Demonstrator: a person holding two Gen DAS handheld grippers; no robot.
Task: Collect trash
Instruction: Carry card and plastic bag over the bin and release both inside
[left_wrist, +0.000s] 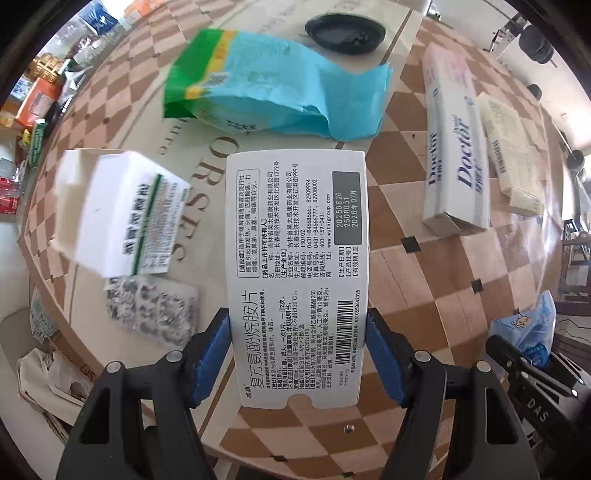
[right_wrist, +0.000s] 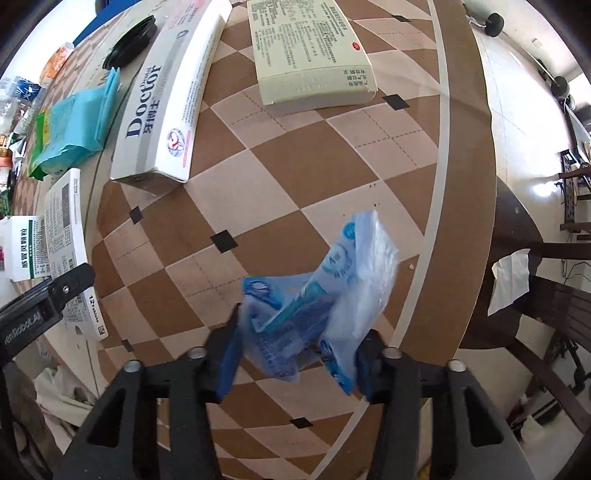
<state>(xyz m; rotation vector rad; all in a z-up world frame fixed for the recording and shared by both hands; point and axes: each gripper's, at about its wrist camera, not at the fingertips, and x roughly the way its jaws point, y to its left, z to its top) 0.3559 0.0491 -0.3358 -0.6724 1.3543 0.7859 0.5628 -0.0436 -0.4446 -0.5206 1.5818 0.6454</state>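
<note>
Left tongs: the left gripper (left_wrist: 298, 350) is clamped on the flat white pill box (left_wrist: 297, 273), blue pads pressed against both long sides, box sticking out toward 12 o'clock above the table.

Right tongs: the right gripper (right_wrist: 297, 360) has a crumpled blue plastic wrapper (right_wrist: 325, 299) between its pads; they look closed on it, though the film is blurry and hides the actual contact.

Table edge: the checkered round table (right_wrist: 295, 166) curves off at 3 o'clock in the right view, its rim band just past the wrapper, dark chairs and floor beyond.

Open room: bare checker squares between the wrapper and the Doctor toothpaste box (right_wrist: 162, 110) at 10 o'clock, with the cream medicine box (right_wrist: 314, 59) at 12.

Crowded side: in the left view the teal and green pouch (left_wrist: 258, 85) sits at 12, a black lid (left_wrist: 345, 33) behind it, the white and green box (left_wrist: 122, 218) at 9, and a foil blister sheet (left_wrist: 155, 314) just under that.

Hard to see: white and green box is motion-blurred, text unreadable; clutter on the far rim at 10 is too small to identify; crumpled paper (left_wrist: 48, 384) at 8 is cut off by the gripper body.
</note>
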